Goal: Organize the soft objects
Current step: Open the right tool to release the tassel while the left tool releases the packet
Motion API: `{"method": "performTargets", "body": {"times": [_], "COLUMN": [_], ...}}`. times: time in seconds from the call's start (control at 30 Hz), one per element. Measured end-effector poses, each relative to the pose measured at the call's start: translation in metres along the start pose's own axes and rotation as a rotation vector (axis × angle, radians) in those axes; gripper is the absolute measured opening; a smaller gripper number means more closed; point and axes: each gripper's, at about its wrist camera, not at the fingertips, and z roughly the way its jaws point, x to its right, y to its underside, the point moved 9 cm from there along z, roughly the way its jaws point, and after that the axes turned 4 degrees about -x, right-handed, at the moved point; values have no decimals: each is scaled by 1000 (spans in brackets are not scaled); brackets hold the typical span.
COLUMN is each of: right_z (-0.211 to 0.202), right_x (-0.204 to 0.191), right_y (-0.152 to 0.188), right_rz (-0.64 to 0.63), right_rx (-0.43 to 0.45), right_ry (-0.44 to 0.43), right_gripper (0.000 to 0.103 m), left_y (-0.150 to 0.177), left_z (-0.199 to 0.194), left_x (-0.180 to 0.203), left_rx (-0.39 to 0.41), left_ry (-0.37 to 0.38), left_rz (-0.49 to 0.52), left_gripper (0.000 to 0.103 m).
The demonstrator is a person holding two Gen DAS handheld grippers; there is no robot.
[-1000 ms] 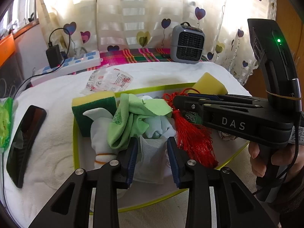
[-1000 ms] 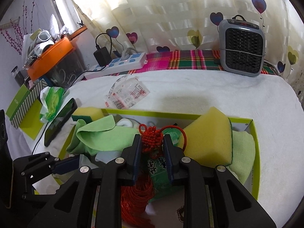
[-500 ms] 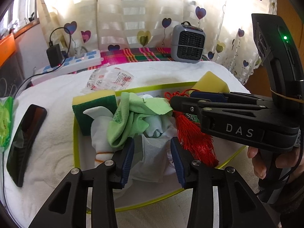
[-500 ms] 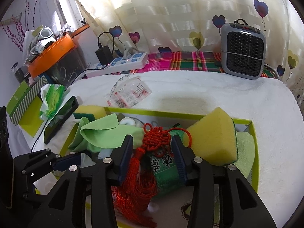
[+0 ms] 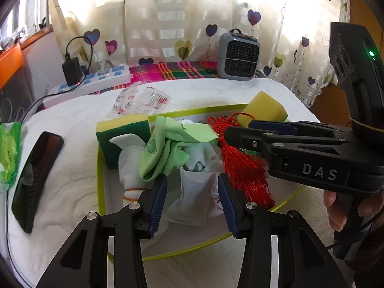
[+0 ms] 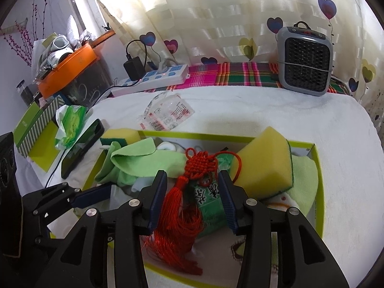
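Note:
A green-rimmed tray (image 5: pixel 99 180) on the white towel holds the soft things. My left gripper (image 5: pixel 192 177) hangs low over its near side, jaws opening, with a crumpled white cloth (image 5: pixel 199 192) lying loose between the pads. Behind the cloth are a light green cloth (image 5: pixel 168 148), a white sock (image 5: pixel 130 165) and a green-backed sponge (image 5: pixel 122 129). My right gripper (image 6: pixel 192 174) is open. A red knot tassel (image 6: pixel 200 162) lies between its fingers, untouched, across a green sachet (image 6: pixel 208 199). A yellow sponge (image 6: pixel 264 165) leans to the right of it.
A black phone (image 5: pixel 36 177) and a green wipes packet (image 5: pixel 9 148) lie left of the tray. A clear plastic packet (image 5: pixel 141 99), a power strip (image 5: pixel 96 84) and a grey heater (image 5: pixel 237 58) stand behind it. A person's hand (image 5: pixel 336 204) holds the right gripper.
Both grippers have opened. The right one let go of the red tassel, which dropped into the tray. The left jaws spread away from the white cloth.

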Motion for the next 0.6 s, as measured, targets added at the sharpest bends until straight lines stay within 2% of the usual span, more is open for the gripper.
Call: {"method": "performTargets", "body": {"times": [0.6], "right_z": [-34], "right_x": [-8], "right_y": [19], "right_rz": [-19], "right_rx": [75], "right_ry": [44], "right_gripper": [45], "left_y": [12], "left_z": [-23], "left_x": [4], "left_rx": [26], "left_ry": [-23], "left_rz": [-25], "left_gripper": [45]}}
